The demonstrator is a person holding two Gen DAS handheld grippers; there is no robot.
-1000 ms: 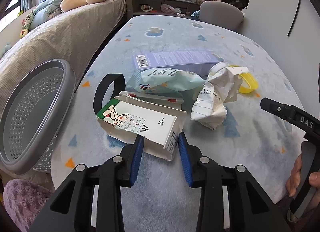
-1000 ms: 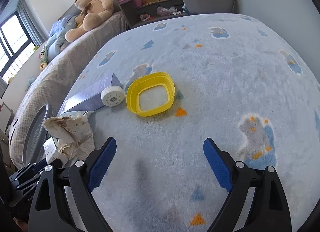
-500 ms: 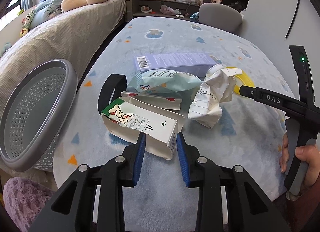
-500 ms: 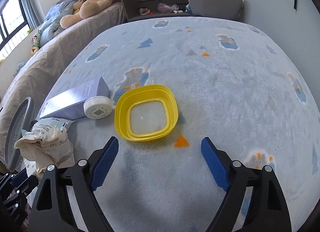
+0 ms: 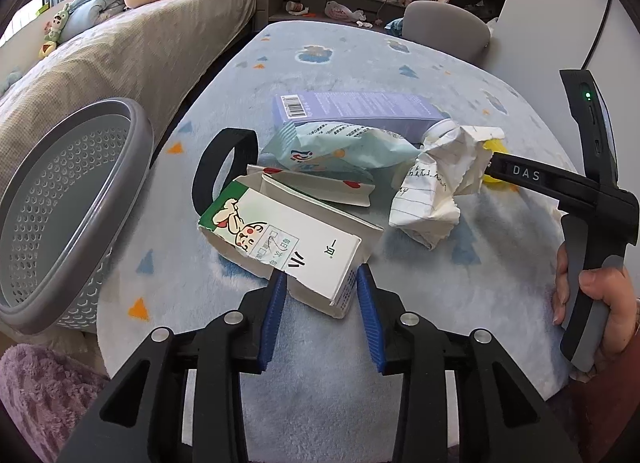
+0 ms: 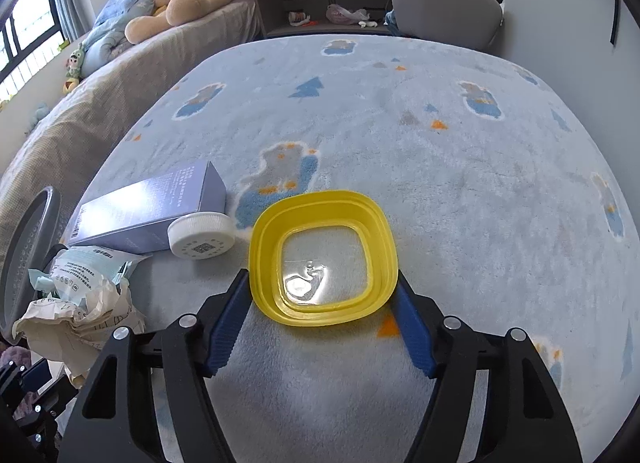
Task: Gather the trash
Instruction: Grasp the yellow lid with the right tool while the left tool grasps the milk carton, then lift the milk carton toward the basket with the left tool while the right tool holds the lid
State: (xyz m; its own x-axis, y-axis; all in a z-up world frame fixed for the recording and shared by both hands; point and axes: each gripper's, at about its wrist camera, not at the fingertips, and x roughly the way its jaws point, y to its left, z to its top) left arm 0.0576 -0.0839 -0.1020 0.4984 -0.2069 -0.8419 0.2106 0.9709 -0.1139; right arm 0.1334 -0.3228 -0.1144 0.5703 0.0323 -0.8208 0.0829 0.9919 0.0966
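My left gripper (image 5: 320, 287) is shut on the near end of a torn white and green carton (image 5: 280, 239) that lies on the rug. Behind it lie a pale blue wrapper (image 5: 340, 145), a crumpled lined paper (image 5: 440, 187) and a purple box (image 5: 352, 109). My right gripper (image 6: 322, 303) is open, its jaws on either side of a yellow square lid (image 6: 324, 259) without pressing it. A white round cap (image 6: 200, 235) lies next to the purple box (image 6: 148, 207). The right gripper's body shows in the left wrist view (image 5: 560, 183).
A grey perforated basket (image 5: 60, 199) stands at the rug's left edge, next to the bed (image 5: 100, 55). A black band (image 5: 224, 163) lies behind the carton. A grey chair (image 6: 444, 11) and shelves stand at the far end. A purple fluffy mat (image 5: 36, 391) is at the near left.
My left jaws have closed in on the carton's near end. My right gripper has moved forward and down until its jaws flank the yellow lid.
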